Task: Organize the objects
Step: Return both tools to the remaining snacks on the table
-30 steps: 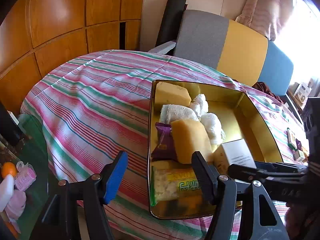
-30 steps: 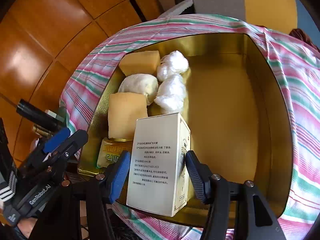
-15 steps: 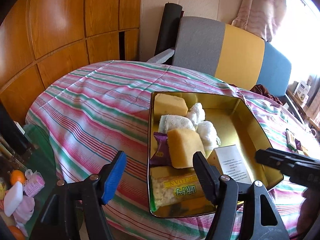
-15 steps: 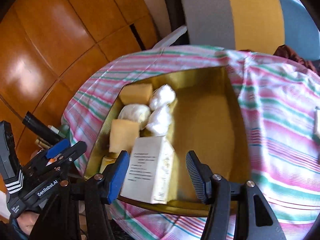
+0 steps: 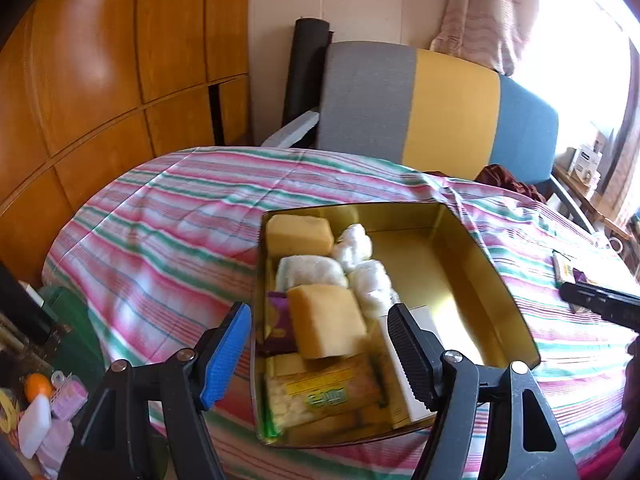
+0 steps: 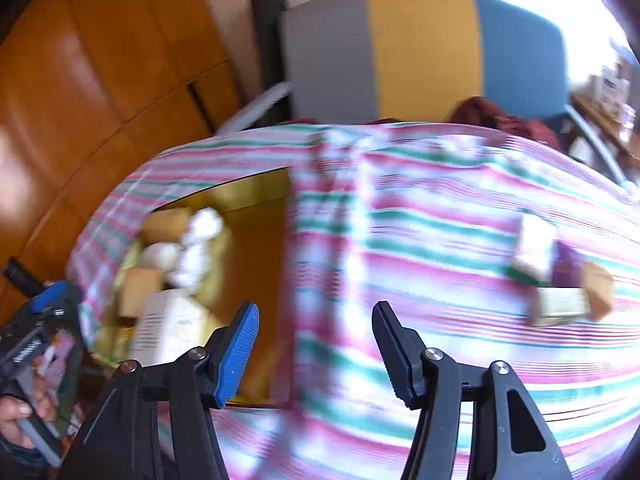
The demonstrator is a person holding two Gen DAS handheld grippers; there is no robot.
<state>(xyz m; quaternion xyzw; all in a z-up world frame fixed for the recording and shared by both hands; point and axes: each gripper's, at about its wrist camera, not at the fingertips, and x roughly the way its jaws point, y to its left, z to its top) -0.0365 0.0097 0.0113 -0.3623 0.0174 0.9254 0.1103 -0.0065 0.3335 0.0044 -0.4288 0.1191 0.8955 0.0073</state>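
A gold tin lies on the striped tablecloth. It holds yellow cakes, white wrapped rolls, a purple packet, a yellow snack bag and a white box lying at its near end. My left gripper hovers open over that near end, holding nothing. My right gripper is open and empty over bare cloth right of the tin, in a blurred view. Loose packets lie further right. One of its black fingers shows at the right edge of the left wrist view.
A chair with a grey, yellow and blue back stands behind the table. Wooden wall panels fill the left. Bottles and small clutter sit low at the left. A hand holds the left gripper's handle.
The right gripper let go of the white box, left it in the tin, and swung right over the cloth. The left gripper rose a little and its jaws widened slightly.
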